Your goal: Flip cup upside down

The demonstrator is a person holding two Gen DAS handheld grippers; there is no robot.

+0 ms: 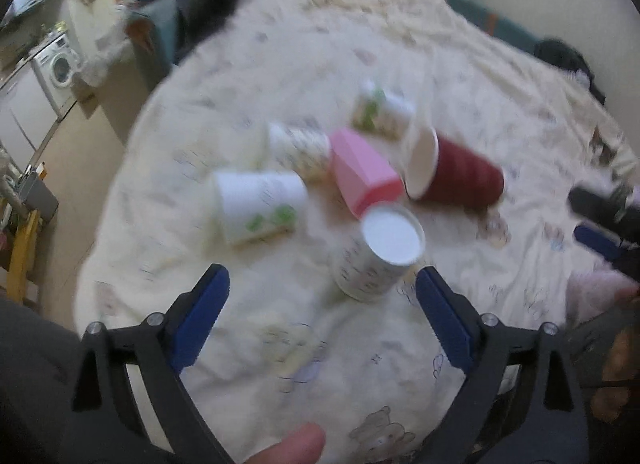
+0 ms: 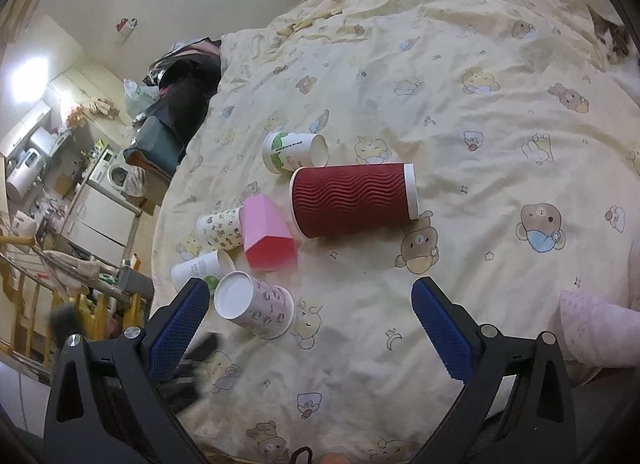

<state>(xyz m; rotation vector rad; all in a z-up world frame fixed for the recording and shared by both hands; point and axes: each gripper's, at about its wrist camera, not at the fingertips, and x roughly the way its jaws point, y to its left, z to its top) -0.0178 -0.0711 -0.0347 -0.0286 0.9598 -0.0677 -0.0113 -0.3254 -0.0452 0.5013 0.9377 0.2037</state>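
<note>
Several paper cups lie on a cream cartoon-print bedspread (image 2: 480,103). A white patterned cup (image 1: 378,254) stands tilted, base up, just beyond my open left gripper (image 1: 322,284); it also shows in the right wrist view (image 2: 256,304). A big red ribbed cup (image 2: 354,199) lies on its side, also in the left wrist view (image 1: 460,175). A pink cup (image 2: 266,238) stands upside down. A white and green cup (image 2: 294,151) lies on its side. My right gripper (image 2: 310,300) is open and empty, also at the left view's right edge (image 1: 596,219).
Two more small cups (image 2: 220,227) (image 2: 198,268) lie left of the pink one. The bed's left edge drops to a floor with a washing machine (image 2: 114,173) and clutter. Dark clothes (image 2: 188,91) are heaped at the bed's far left. A pink sleeve (image 2: 596,328) is at right.
</note>
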